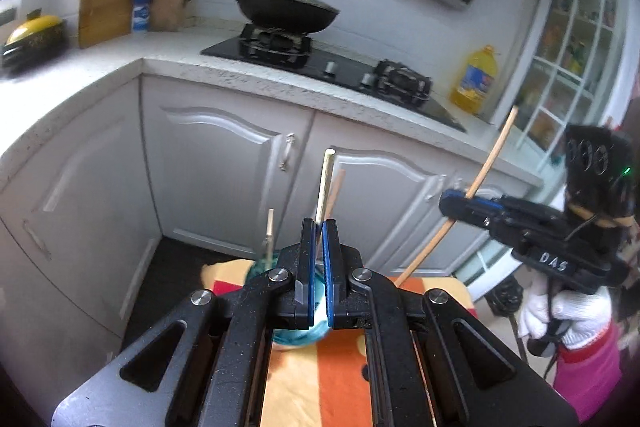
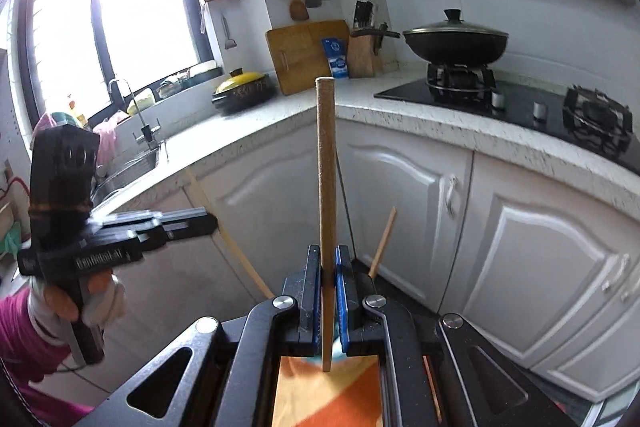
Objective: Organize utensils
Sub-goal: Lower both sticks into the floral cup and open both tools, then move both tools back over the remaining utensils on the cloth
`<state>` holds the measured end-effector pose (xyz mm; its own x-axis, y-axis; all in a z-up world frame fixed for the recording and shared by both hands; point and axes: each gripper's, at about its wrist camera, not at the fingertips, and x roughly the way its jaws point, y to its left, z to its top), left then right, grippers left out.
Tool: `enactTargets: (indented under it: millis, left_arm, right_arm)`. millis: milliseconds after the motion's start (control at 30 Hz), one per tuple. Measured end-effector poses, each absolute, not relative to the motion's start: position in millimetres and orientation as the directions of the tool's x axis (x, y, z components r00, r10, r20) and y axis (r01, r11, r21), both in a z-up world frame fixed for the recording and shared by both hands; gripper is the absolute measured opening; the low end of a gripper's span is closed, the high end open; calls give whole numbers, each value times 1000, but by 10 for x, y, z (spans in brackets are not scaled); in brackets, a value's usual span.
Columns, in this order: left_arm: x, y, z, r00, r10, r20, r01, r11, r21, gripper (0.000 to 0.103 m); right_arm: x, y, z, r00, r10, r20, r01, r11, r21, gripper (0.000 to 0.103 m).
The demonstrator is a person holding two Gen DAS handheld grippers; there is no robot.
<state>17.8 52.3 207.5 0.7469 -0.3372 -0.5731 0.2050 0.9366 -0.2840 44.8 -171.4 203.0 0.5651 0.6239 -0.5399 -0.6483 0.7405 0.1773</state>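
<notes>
- The left gripper is closed on a pale stick, its jaws pinching the shaft low down; the stick stands near upright, its round top well above the fingertips.
- Straight below those jaws sits a blue-green cup on a striped orange cloth. The pale stick's lower end runs down between the jaws toward the cup's mouth; whether it is already inside is hidden by the gripper.
- 2 more thin sticks rise near the cup: a short one to the left and a tan one just behind the pale stick. They seem to stand in the cup, though their feet are out of sight.
- The right gripper is closed on a wooden chopstick. From its own camera the long axis runs upright and the lower tip hangs just above the cloth, clear of the cup.
- From the left wrist view that chopstick leans, top to the right, bottom slanting down-left toward the cup.
- Judgement: the left hand is nearer the cup, directly over it, so its stick only needs lowering and letting go. The right chopstick lies off to the cup's right and must travel left and tip upright before it can drop in.
</notes>
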Motion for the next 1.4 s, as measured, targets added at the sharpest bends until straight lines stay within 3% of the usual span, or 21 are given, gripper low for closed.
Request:
enactTargets:
  millis: [300,633,733,833,900,1000,1400]
  left_arm:
    - [493,517,1492,704,-268,-657,146,961,-235,2]
    - [631,531,1067,656,-264,-707,99,959,-265,2]
    - [609,541,1008,654,-266,-709,90,957,-276,3]
    - [589,538,946,639,-271,-720,77,954,-290,12]
    - [546,536,914,635,-272,-723,67,952,-298,27]
    - [481,523,908,638,-265,-723,61,954,-295,35]
    - [38,219,937,657,-238,-715,97,968,-233,38]
  right_arm:
    - [1025,-1231,1549,551,577,-603,-634,760,147,6]
    - [1359,-1034,734,429,539,-725,-610,765,208,6]
    - [1346,-1133,679,420,547,-724,-595,768,236,8]
    - [1295,-1248,711,418,569,-708,-586,764,269,34]
    - [1229,-1314,748,422,569,-706,-587,765,265,34]
    - [1100,-1406,816,436,560,-704,-589,769,247,34]
    - [373,-1779,821,488,525,-698,-555,803,216,39]
